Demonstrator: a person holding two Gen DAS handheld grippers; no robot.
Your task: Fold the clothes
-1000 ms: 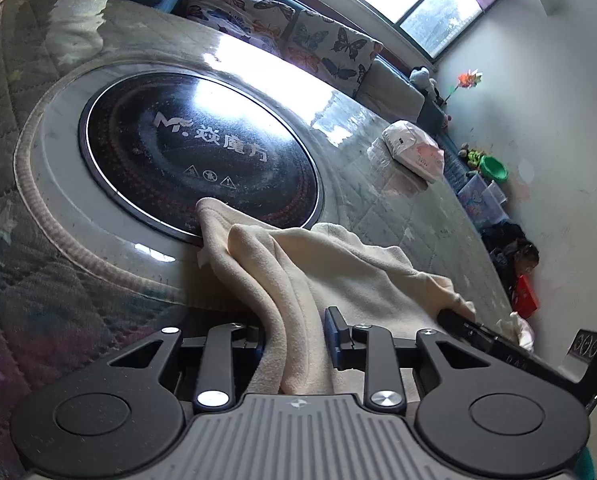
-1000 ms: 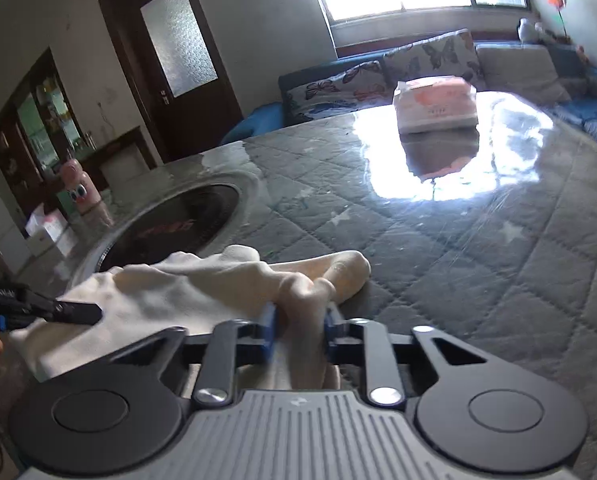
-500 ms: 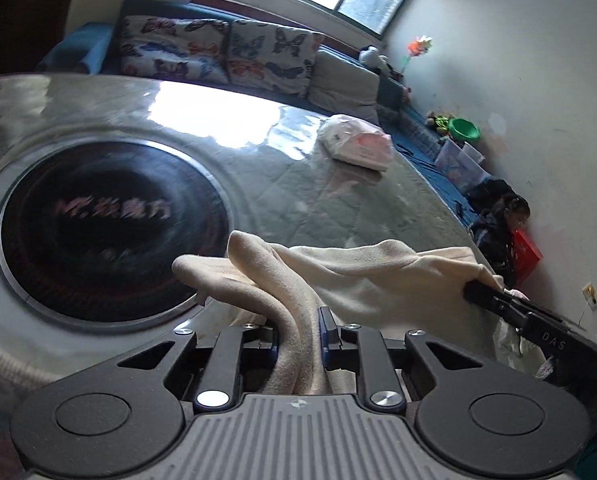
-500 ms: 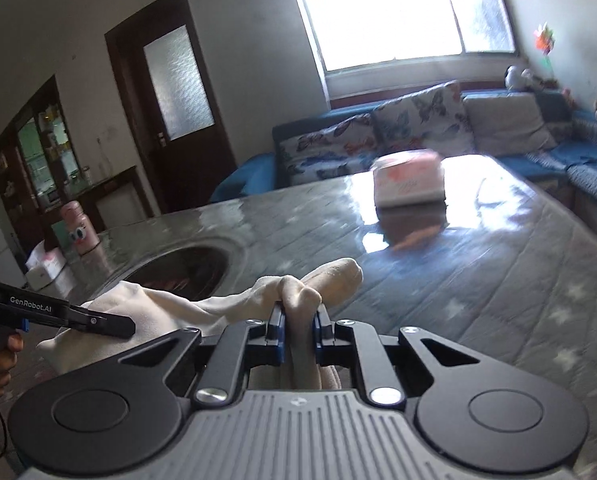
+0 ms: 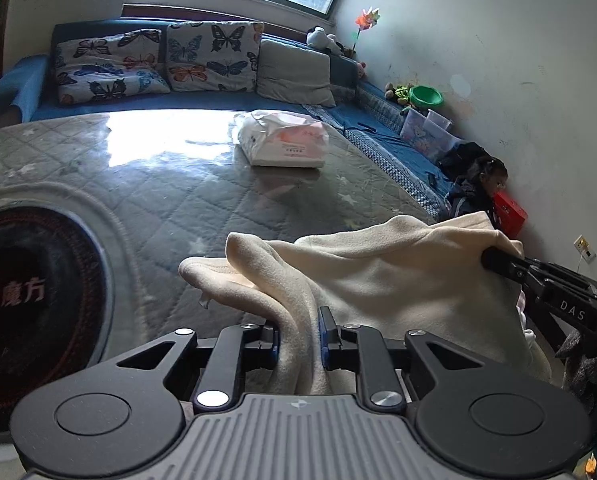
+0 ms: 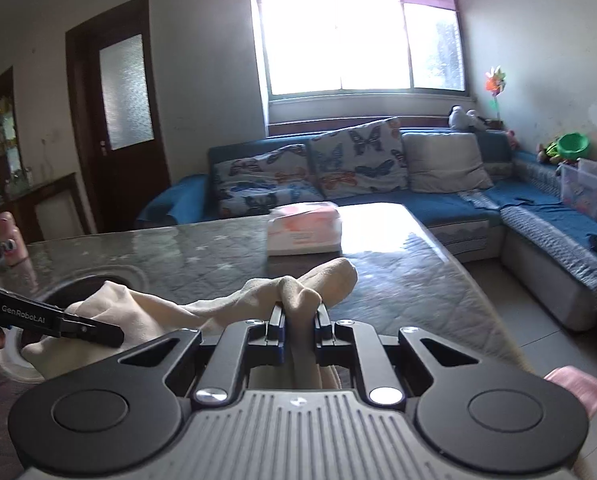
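Left gripper (image 5: 298,334): clamped on a bunched fold of the cream garment (image 5: 378,276), which runs straight between its blue-padded fingers (image 5: 323,332) and spills forward past them.
Right gripper (image 6: 299,318): pinched tight on another gathered edge of the same garment (image 6: 302,292); a rounded lump of cloth bulges just ahead of its fingertips.
Garment position: slung between the two grippers above the near part of the table (image 5: 202,200), sagging in the span between them; whether the low middle touches the tabletop cannot be told.
Cross view: from the left wrist camera the right gripper (image 5: 498,262) bites the far right corner of the cloth; from the right wrist camera the left gripper (image 6: 98,330) holds the left end.
Table: quilted grey cover under a glossy sheet, with a round black hotplate (image 5: 30,300) at the left, near the garment's left end.
Further back: a white tissue pack (image 5: 284,144) lies on the table, well apart from the cloth.
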